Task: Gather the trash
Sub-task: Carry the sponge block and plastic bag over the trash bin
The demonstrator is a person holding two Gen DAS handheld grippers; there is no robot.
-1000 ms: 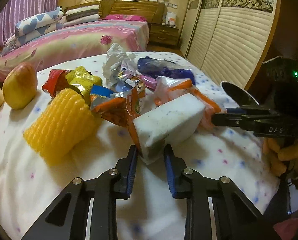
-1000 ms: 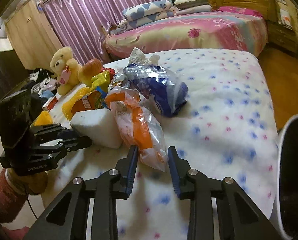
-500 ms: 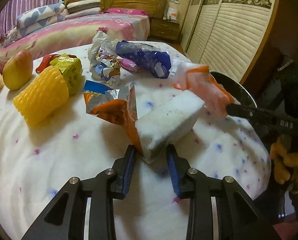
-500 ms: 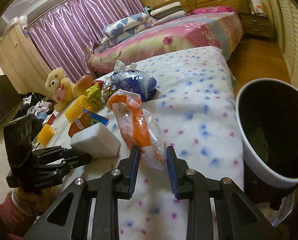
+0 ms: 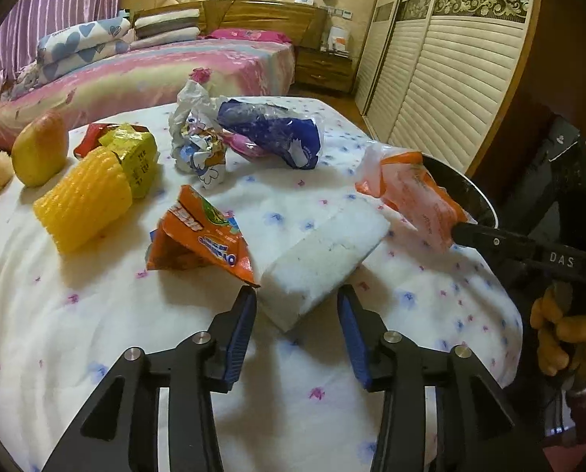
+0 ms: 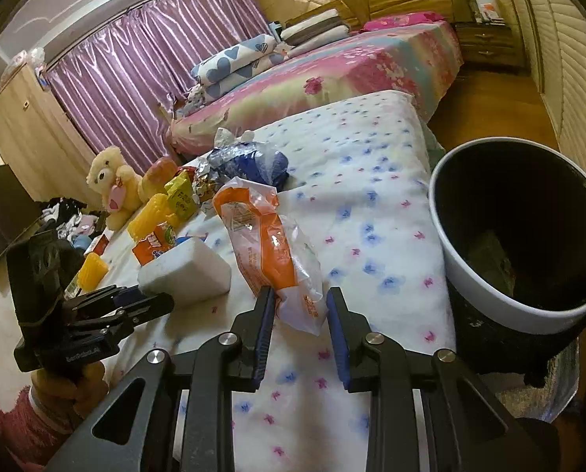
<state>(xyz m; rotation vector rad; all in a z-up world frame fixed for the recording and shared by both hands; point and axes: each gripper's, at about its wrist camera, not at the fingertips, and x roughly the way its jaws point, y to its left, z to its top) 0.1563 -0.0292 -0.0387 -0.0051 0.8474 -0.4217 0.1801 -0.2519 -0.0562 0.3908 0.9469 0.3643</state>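
My left gripper [image 5: 297, 306] faces a white foam block [image 5: 324, 259] lying on the flowered bedspread. Its jaws are opening, and a gap shows between each pad and the block. An orange-and-clear plastic bag [image 6: 265, 236] hangs in the air, with my right gripper [image 6: 299, 306] shut on its lower end. In the left wrist view the same bag [image 5: 415, 196] hangs in front of the bin's dark mouth [image 5: 474, 192]. The white-walled trash bin [image 6: 485, 287] stands at the bed's right edge, with some trash at its bottom.
An orange snack wrapper [image 5: 198, 240], a crumpled foil wrapper [image 5: 198, 145] and a blue bag [image 5: 273, 137] lie on the bed. A yellow toy corn [image 5: 84, 200], a yellow box [image 5: 135, 153], a fruit [image 5: 39, 149] and a teddy bear [image 6: 110, 185] sit left. Wardrobe doors stand right.
My left jaws have widened off the white block, which now lies beside the orange wrapper. The right gripper carried the orange bag rightward, bringing the bin into view.
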